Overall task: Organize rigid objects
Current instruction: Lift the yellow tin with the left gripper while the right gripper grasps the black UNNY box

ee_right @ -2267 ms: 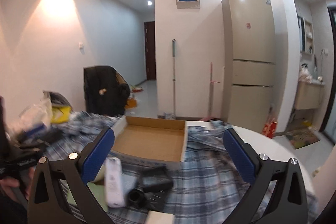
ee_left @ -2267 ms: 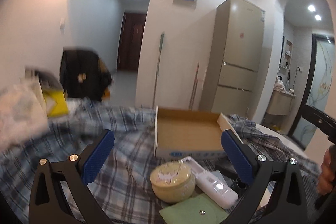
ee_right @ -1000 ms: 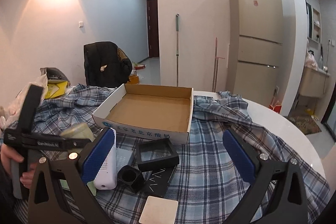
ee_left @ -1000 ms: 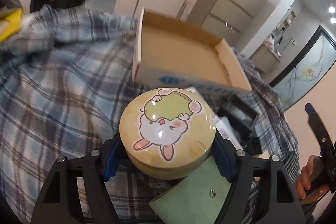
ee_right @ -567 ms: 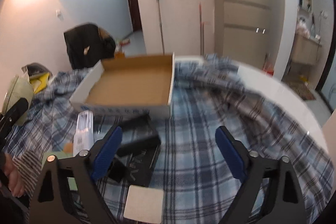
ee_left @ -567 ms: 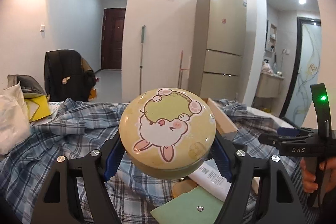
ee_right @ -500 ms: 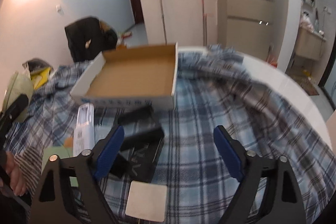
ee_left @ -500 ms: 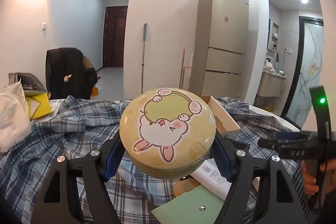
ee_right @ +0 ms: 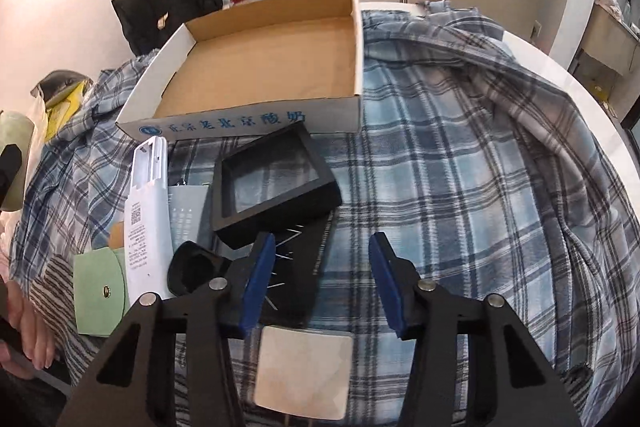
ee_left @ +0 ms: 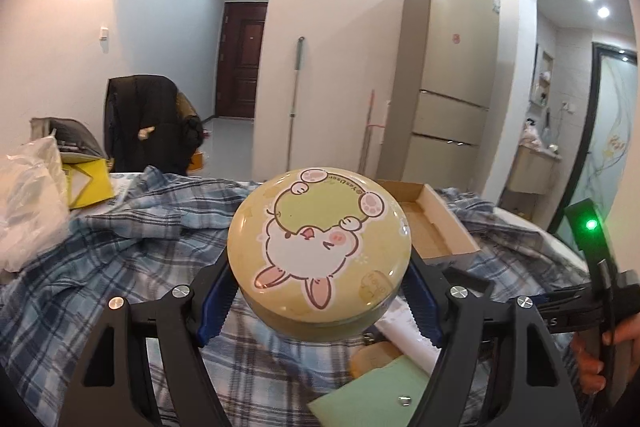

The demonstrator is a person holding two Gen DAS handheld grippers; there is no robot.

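Observation:
My left gripper (ee_left: 318,301) is shut on a round yellow tin with a cartoon rabbit lid (ee_left: 318,253) and holds it above the plaid cloth. The open cardboard box (ee_left: 434,227) lies behind the tin to the right. In the right wrist view the box (ee_right: 260,75) is empty. My right gripper (ee_right: 322,281) is open and empty, low over a flat black card (ee_right: 300,275), just in front of a black square frame box (ee_right: 272,187). A white remote-like device (ee_right: 146,215), a small black cup (ee_right: 192,267), a green pouch (ee_right: 100,295) and a beige square coaster (ee_right: 302,371) lie nearby.
A blue plaid cloth (ee_right: 460,207) covers the round white table (ee_right: 560,75). A white plastic bag (ee_left: 28,199) and a yellow box (ee_left: 86,183) sit at the table's left. A chair with a black jacket (ee_left: 148,115) stands behind. The other hand-held gripper (ee_left: 592,267) shows at right.
My left gripper closed on the tin and lifted it off the cloth. My right gripper tilted down, moved toward the black items and its jaws narrowed.

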